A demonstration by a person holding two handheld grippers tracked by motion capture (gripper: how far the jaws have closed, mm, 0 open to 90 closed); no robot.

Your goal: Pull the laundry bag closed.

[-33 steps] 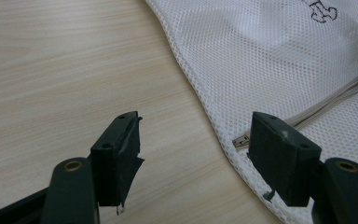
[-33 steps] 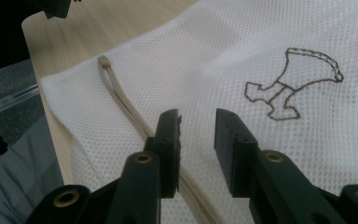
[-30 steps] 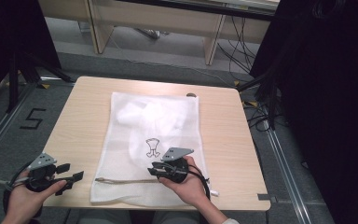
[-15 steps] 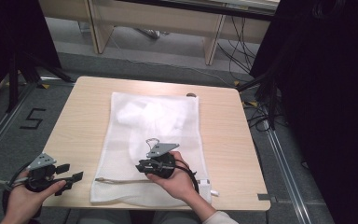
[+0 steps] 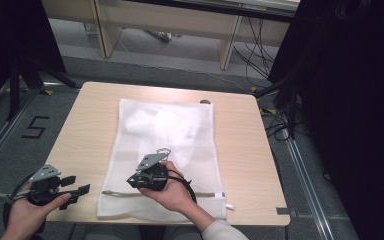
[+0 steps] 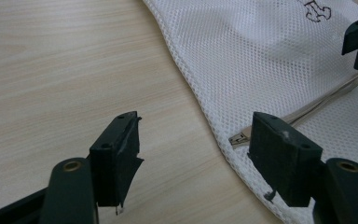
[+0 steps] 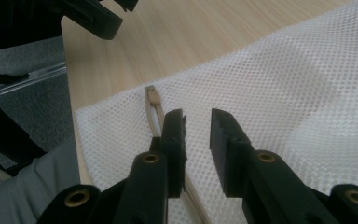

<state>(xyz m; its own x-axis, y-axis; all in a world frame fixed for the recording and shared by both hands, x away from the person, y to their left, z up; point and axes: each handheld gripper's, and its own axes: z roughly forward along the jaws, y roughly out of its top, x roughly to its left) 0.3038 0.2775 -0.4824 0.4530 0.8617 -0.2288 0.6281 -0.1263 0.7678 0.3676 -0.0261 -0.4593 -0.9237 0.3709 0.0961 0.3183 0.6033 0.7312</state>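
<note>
the right gripper (image 5: 132, 181) sits over the mesh bag (image 5: 180, 130), jaws just closing to a narrow, empty gap beside the zipper (image 7: 154, 105). the left gripper (image 5: 77, 185) rests with jaws wide apart.

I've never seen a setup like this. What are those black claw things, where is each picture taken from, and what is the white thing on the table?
No robot here: a person holds a hand-held two-jaw gripper in each hand. The high view looks down on the wooden table. The other two pictures come from cameras riding on each gripper, looking along its black jaws.

On the table lies a white mesh laundry bag with something white inside and a zipper along its near edge.

The left gripper waits at the table's corner, jaws wide apart, holding nothing. The right gripper hovers over the bag by the zipper; its jaws have just been closing, a narrow gap remains, and nothing is gripped.
</note>
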